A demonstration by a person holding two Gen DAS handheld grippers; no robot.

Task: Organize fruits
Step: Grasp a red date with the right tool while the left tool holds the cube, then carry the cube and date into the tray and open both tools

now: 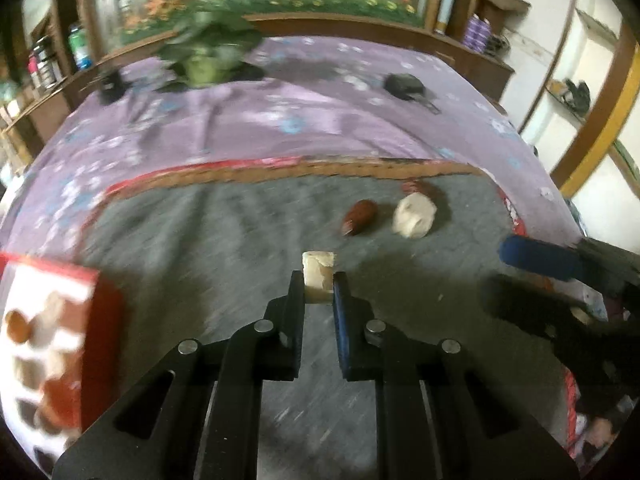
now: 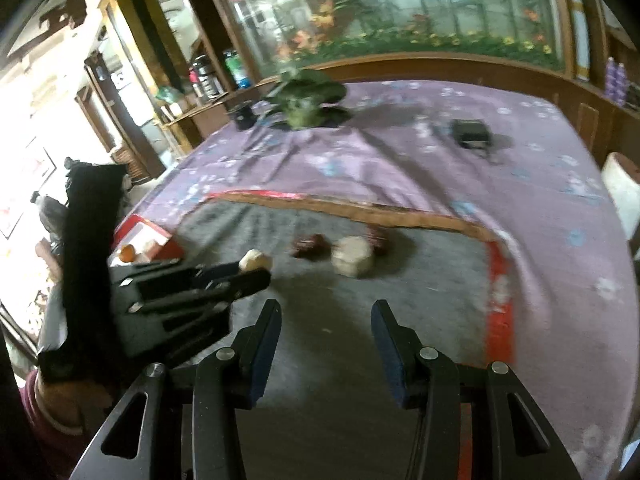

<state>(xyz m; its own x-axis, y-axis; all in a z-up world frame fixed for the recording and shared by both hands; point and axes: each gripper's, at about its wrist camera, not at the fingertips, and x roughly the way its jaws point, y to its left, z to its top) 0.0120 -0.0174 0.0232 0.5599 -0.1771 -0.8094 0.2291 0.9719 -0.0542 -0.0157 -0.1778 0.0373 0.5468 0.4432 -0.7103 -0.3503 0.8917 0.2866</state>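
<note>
My left gripper [image 1: 319, 280] is shut on a pale cream fruit piece [image 1: 318, 276] and holds it above the grey mat [image 1: 200, 240]; it also shows in the right wrist view [image 2: 256, 268] with the piece [image 2: 254, 260] at its tips. A dark red fruit [image 1: 359, 217] and a larger cream fruit [image 1: 414, 215] lie on the mat ahead, with another red fruit [image 1: 418, 188] behind. In the right wrist view these are the red fruit [image 2: 308, 245] and the cream fruit [image 2: 354, 262]. My right gripper [image 2: 325, 312] is open and empty above the mat.
A red-and-white box [image 1: 52, 344] with compartments of fruit stands at the left, also in the right wrist view [image 2: 146, 244]. The mat lies on a purple floral cloth [image 1: 280, 120]. A potted plant [image 1: 204, 56], a black cup [image 2: 243, 115] and a black case [image 1: 406, 85] sit further back.
</note>
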